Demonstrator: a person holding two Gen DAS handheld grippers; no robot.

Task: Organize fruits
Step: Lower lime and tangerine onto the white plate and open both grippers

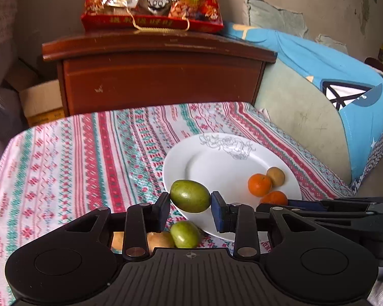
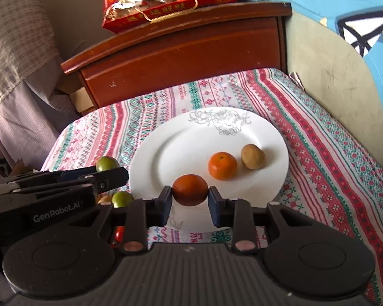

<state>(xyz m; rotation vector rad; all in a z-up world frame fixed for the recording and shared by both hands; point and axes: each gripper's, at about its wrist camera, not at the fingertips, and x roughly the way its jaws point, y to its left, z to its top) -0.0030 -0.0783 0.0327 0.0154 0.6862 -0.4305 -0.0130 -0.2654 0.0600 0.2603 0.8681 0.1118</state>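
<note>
The table [image 2: 332, 153], under a striped cloth, carries a white plate [image 2: 166, 153] with an orange [image 2: 222, 165] and a brown fruit [image 2: 252, 156] at its 3 o'clock. The left gripper [image 1: 190, 201] fingers clamp a green fruit [image 1: 190, 195]; the right gripper [image 2: 190, 199] fingers clamp a dark orange [image 2: 190, 190] over the plate's 6 o'clock rim. Released there, a round fruit could roll off, I judge.

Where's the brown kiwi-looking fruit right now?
In the right wrist view the brown fruit lies on the white plate, on its right side, just right of the loose orange.
</note>
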